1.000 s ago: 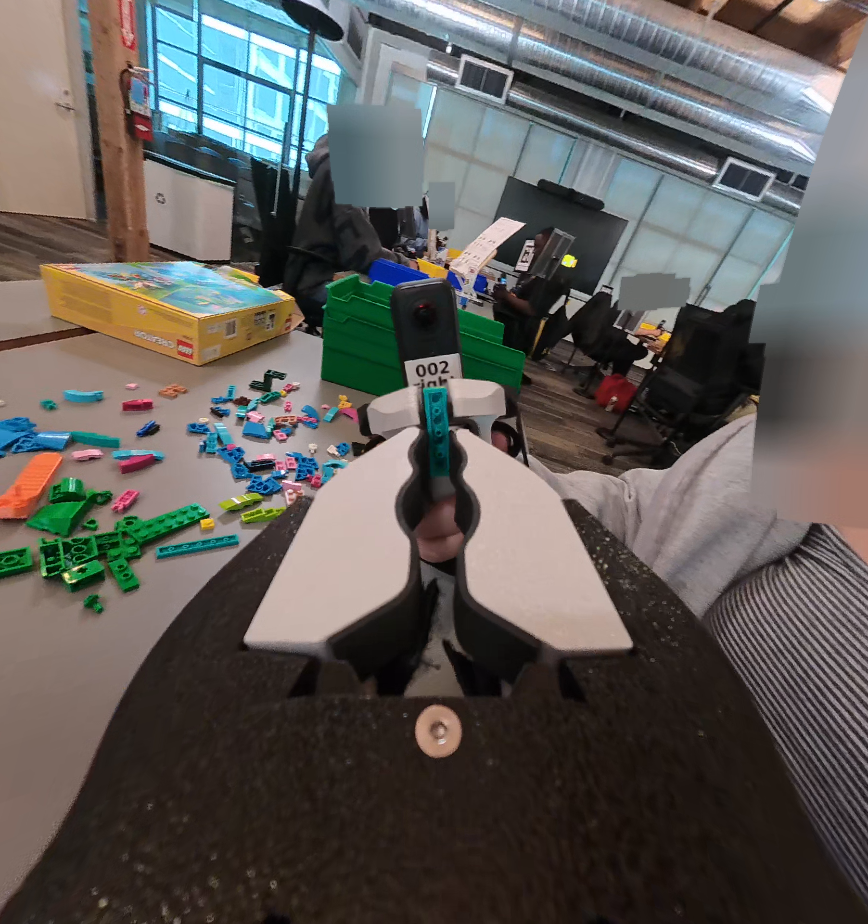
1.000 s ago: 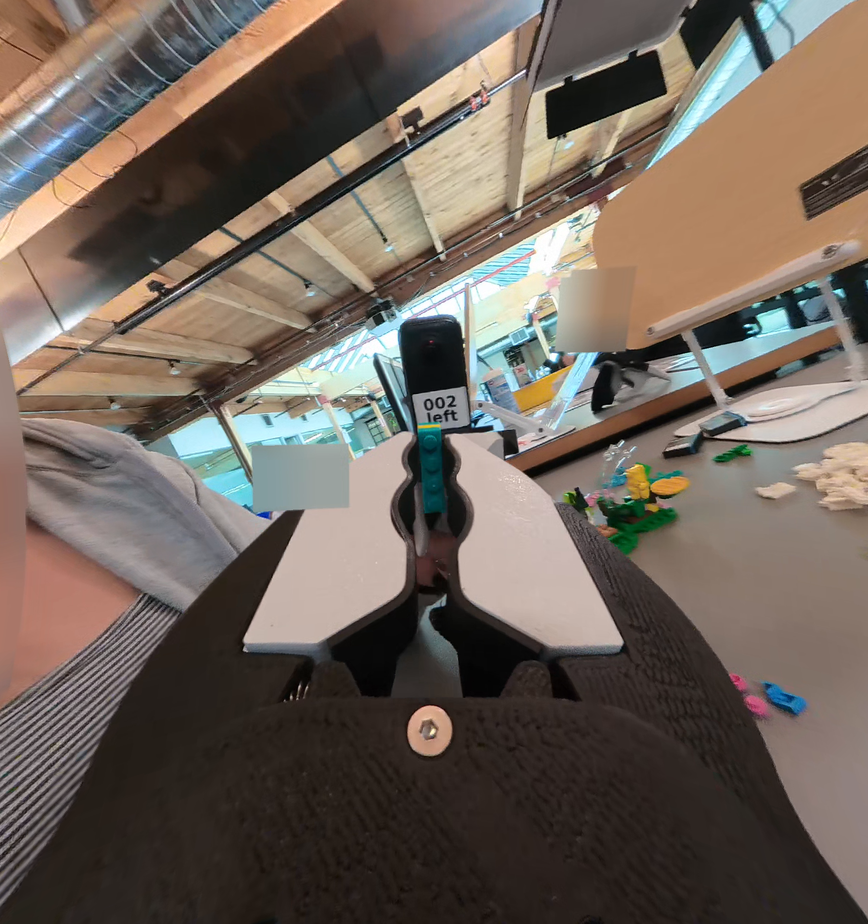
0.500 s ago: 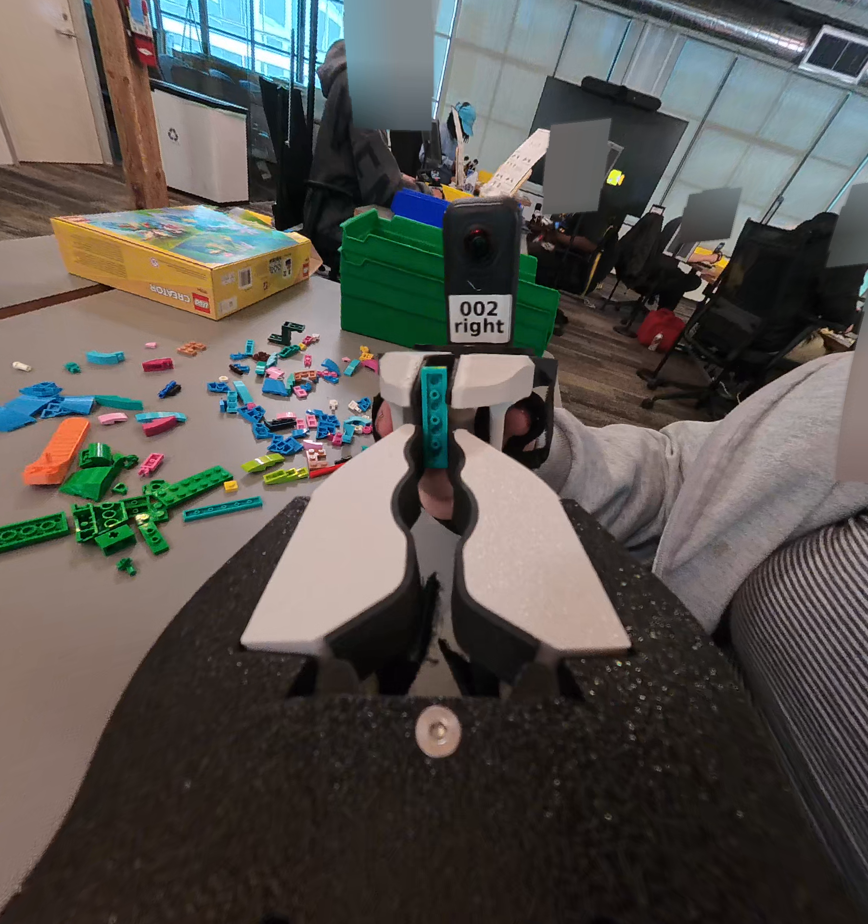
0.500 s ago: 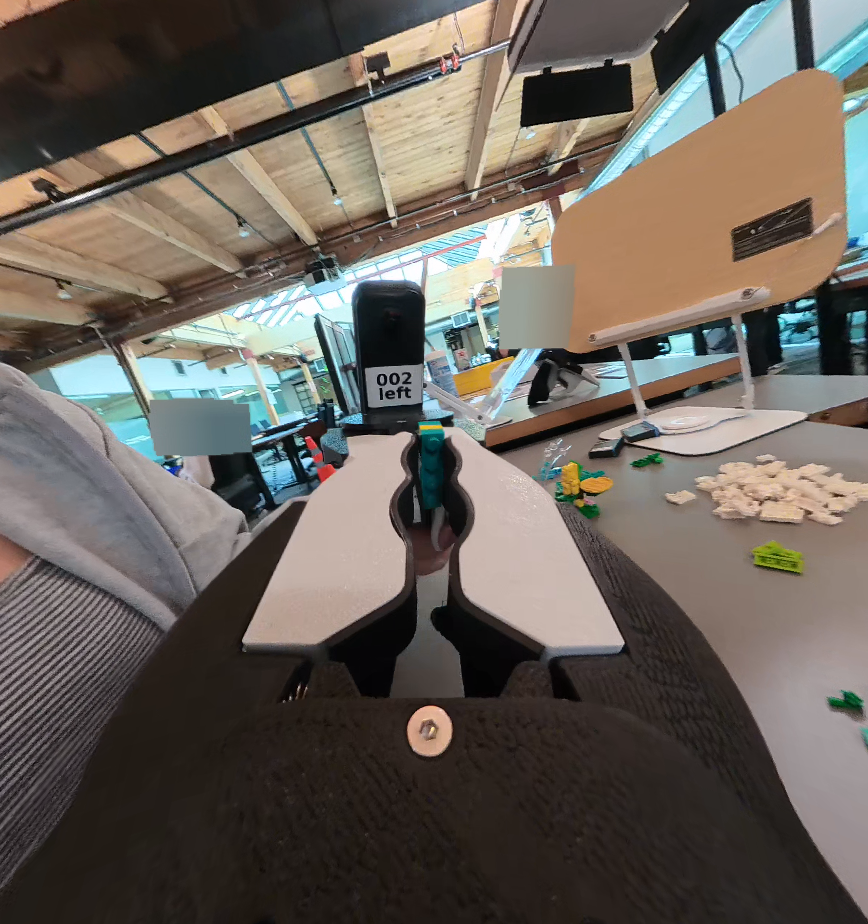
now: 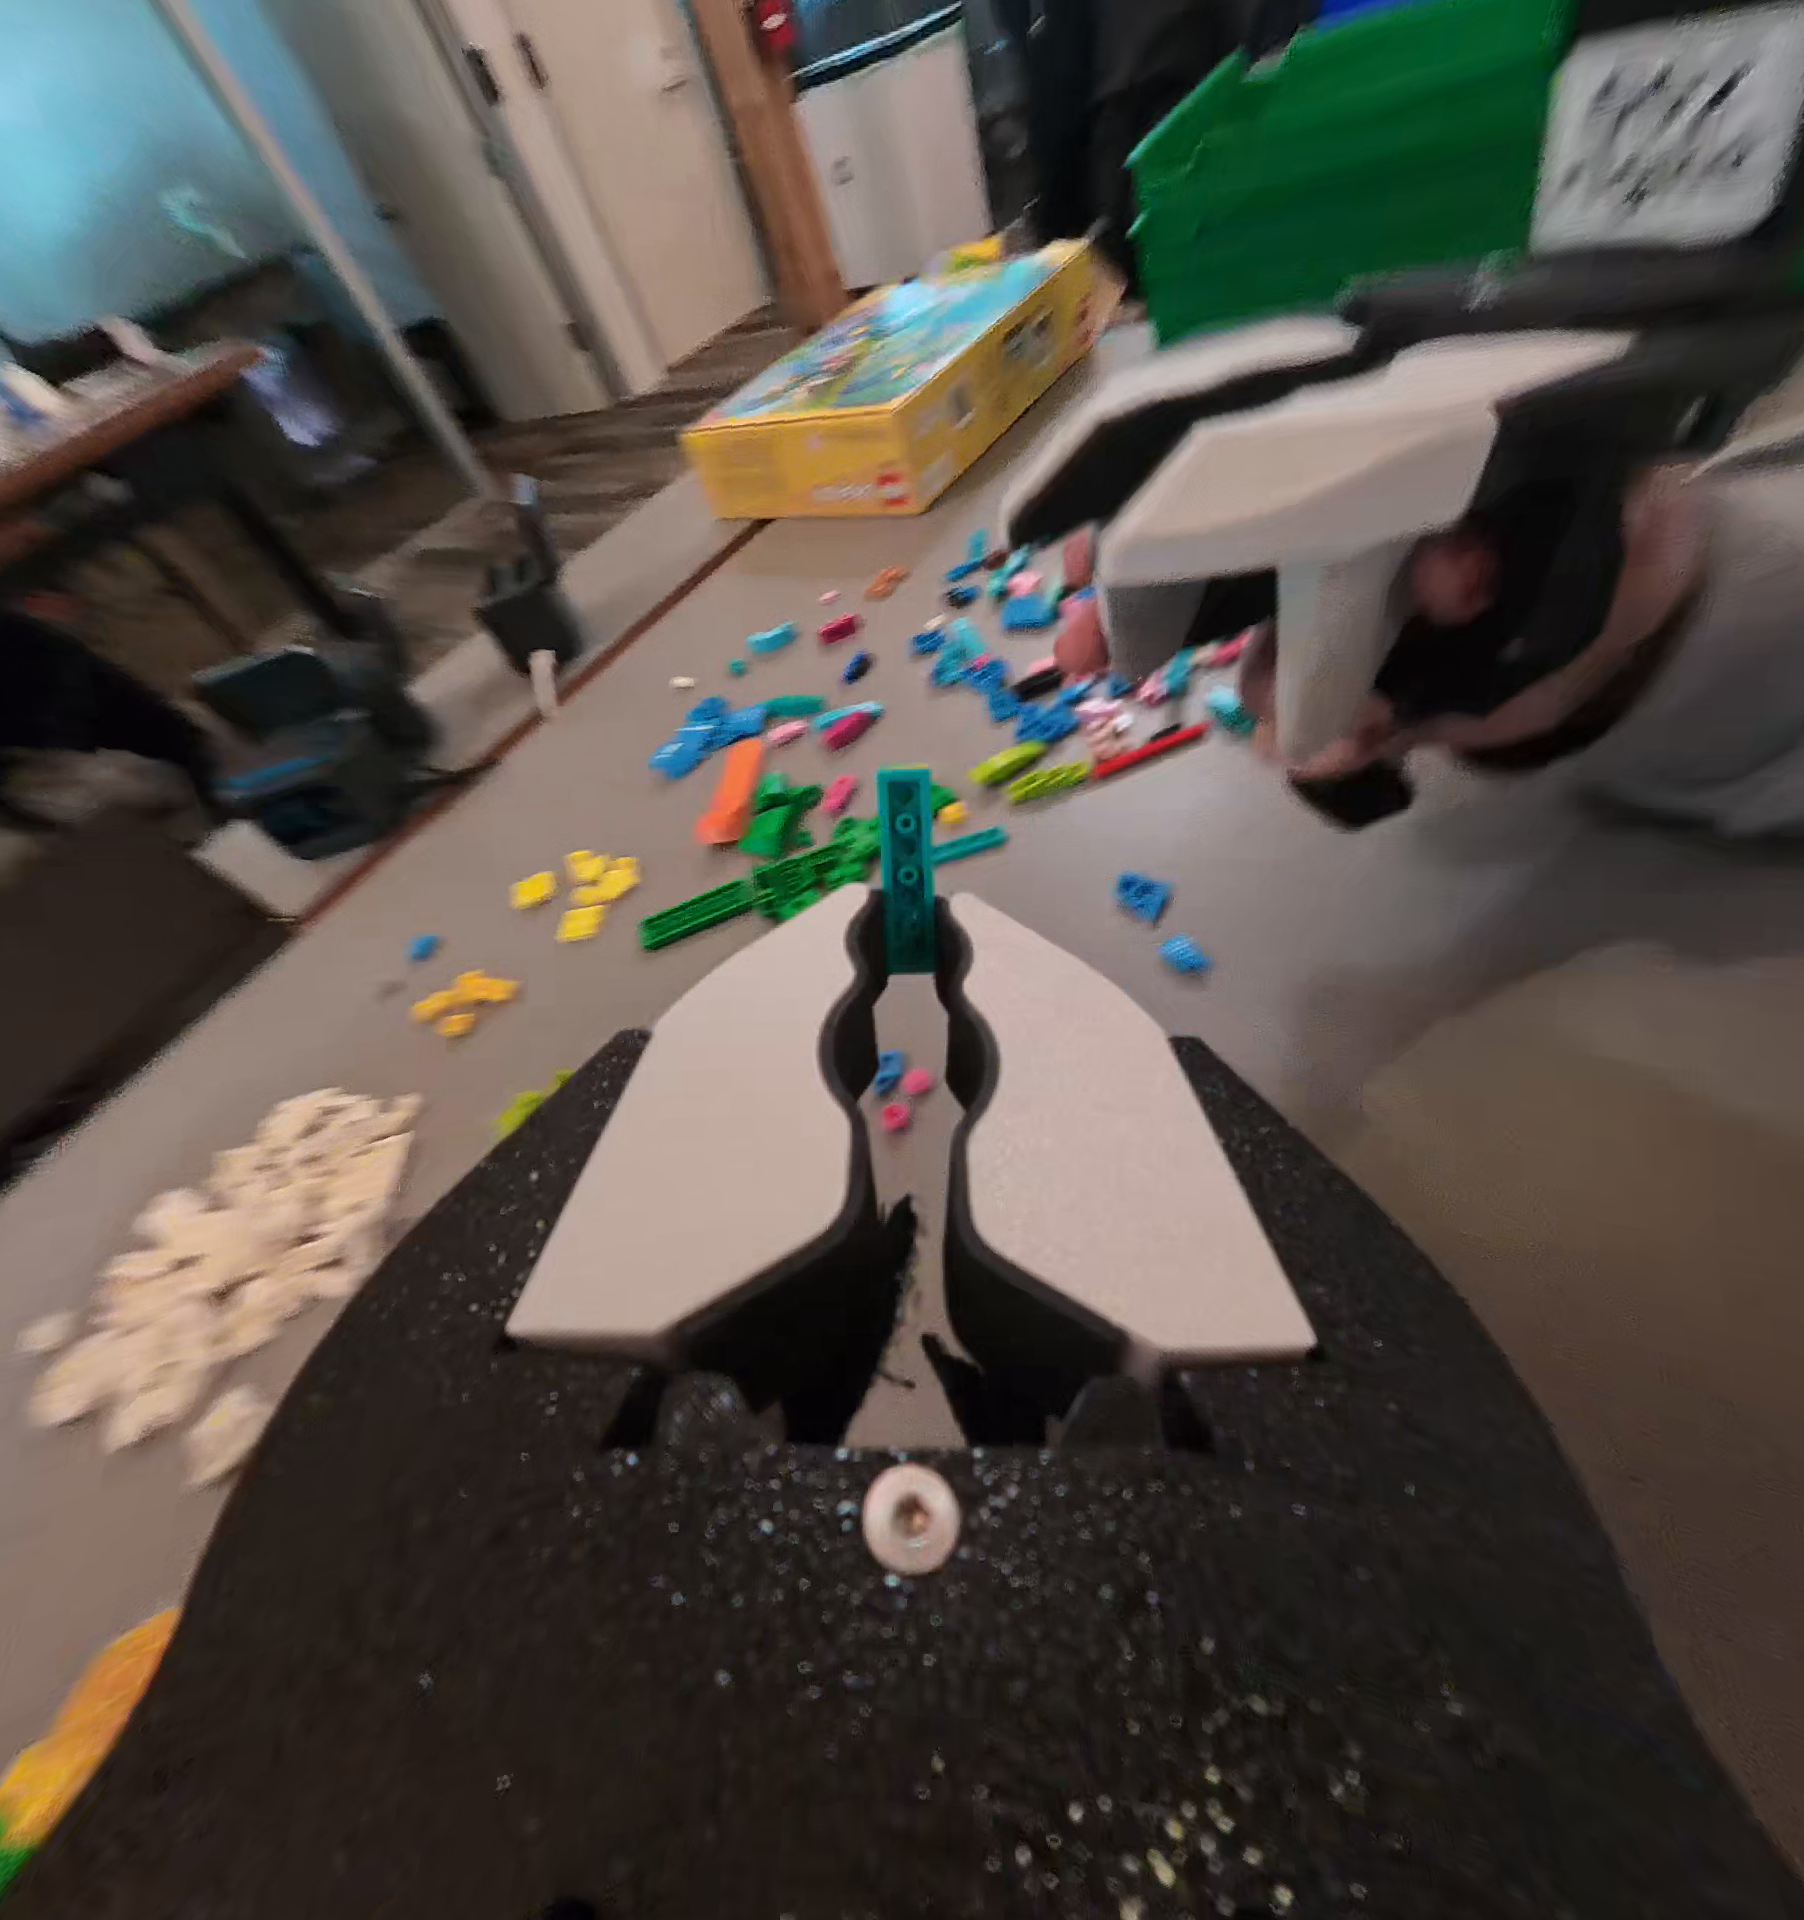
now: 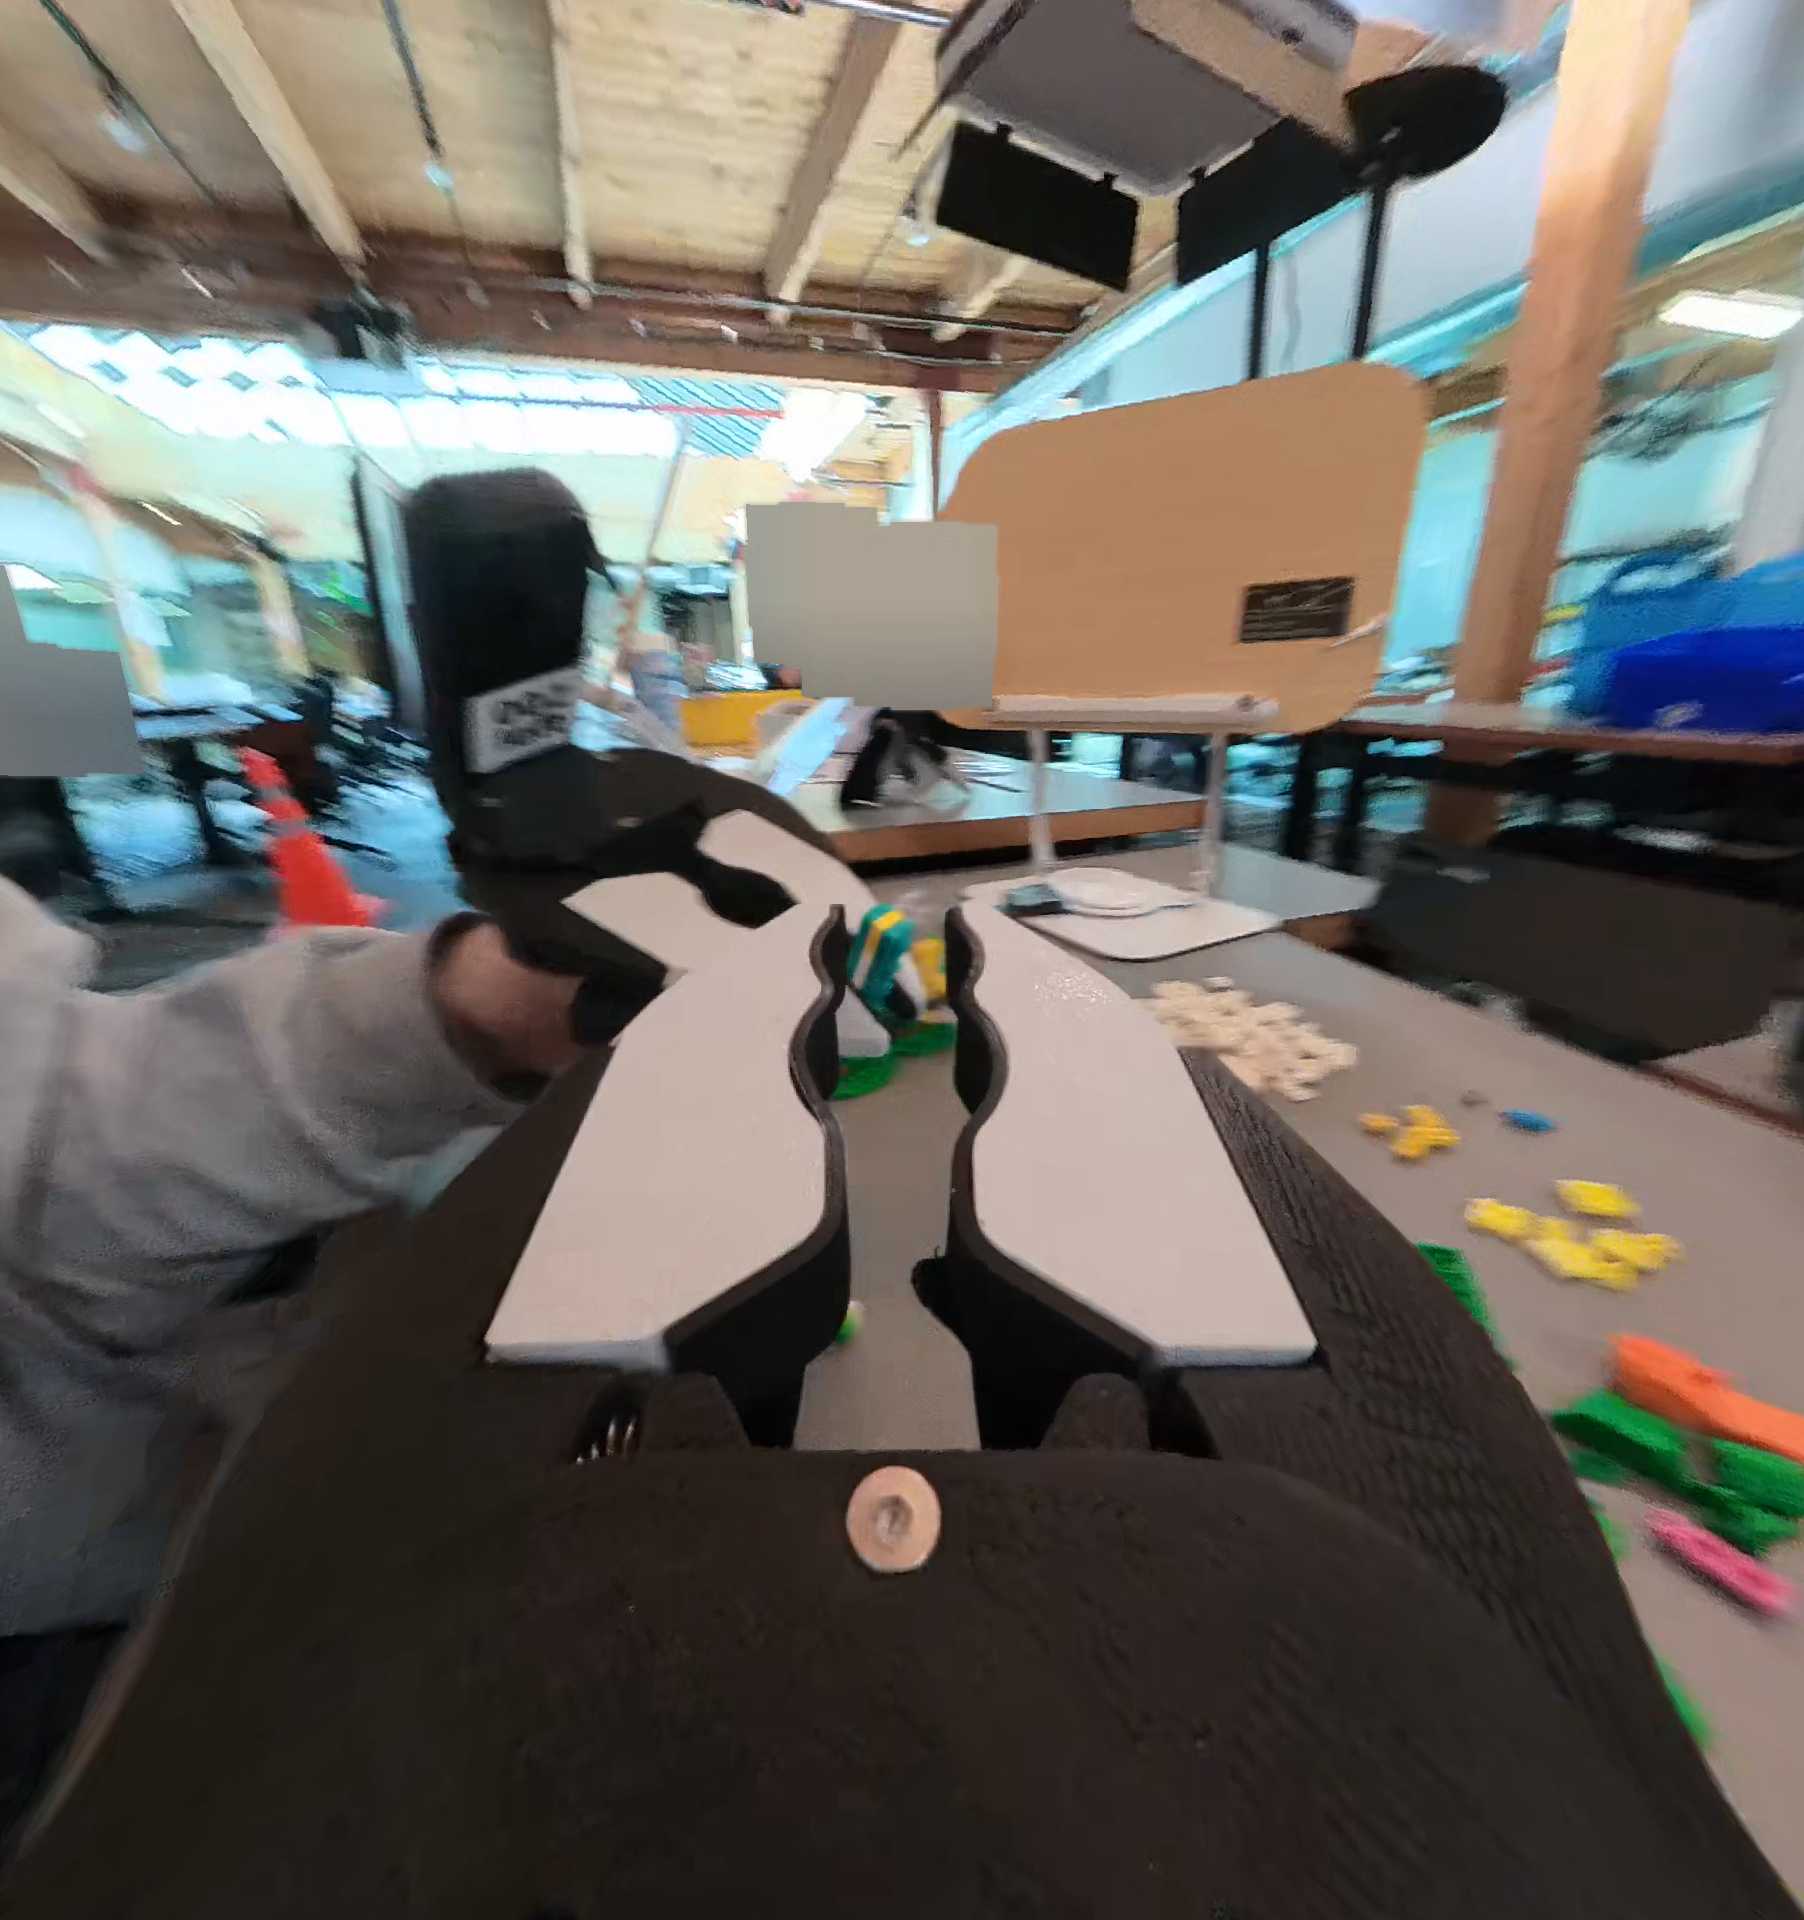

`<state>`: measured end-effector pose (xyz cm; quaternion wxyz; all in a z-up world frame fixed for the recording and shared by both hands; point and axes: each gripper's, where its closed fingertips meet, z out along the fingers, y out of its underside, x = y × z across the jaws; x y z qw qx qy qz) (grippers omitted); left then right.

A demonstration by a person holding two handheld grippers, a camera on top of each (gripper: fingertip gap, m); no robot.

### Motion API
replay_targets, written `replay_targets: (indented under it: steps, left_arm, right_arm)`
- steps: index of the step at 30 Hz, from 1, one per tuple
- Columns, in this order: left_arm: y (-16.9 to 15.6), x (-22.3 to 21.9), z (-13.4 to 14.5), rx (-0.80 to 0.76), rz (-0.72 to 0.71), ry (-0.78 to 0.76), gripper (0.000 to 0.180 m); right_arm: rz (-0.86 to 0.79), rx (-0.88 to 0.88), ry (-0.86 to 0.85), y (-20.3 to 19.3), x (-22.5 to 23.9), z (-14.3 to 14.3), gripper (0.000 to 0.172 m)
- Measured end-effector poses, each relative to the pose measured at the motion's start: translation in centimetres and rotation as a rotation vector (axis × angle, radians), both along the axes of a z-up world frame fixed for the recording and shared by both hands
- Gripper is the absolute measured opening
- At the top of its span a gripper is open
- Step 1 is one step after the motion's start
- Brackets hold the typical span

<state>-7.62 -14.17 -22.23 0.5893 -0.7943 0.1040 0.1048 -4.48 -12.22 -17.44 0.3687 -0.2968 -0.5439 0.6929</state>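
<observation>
Above the bench (image 5: 1345, 987), the left claw (image 5: 906, 920) pinches a teal plate (image 5: 904, 862); the right claw (image 6: 890, 935) seems open, nothing gripped. Keep the pinch firm and level.

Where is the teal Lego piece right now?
In the left wrist view, the teal Lego plate is pinched upright at the left gripper's tips, above the gray table, near the green bricks.

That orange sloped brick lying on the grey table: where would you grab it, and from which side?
A guess: take the orange brick across its narrow width, near the middle, coming straight down from above. It lies flat and long on the table, with its left side clear, while green pieces crowd its right side and lower end.
</observation>
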Motion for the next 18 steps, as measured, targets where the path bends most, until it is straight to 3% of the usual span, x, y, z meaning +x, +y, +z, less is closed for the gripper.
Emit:
replay_targets:
  steps: [5,7,10,18]
  left_arm:
    - [-1.7,-1.3,-1.1,0.109,0.191,0.367,0.008]
    - [-2.3,-1.2,-1.4,0.178,0.234,0.443,0.008]
    - [-2.3,-1.5,-2.0,0.139,0.252,0.544,0.008]
    - [-2.2,-2.0,-2.8,0.162,0.22,0.359,0.008]
  right_arm:
    - [-0.378,0.224,0.105,2.8,-1.3,-0.2,0.005]
    - [-0.42,0.243,0.117,3.1,-1.4,-0.3,0.003]
    - [-0.41,0.173,0.134,2.9,-1.3,0.0,0.003]
    - [-0.385,0.15,0.094,2.5,-2.0,-1.2,0.002]
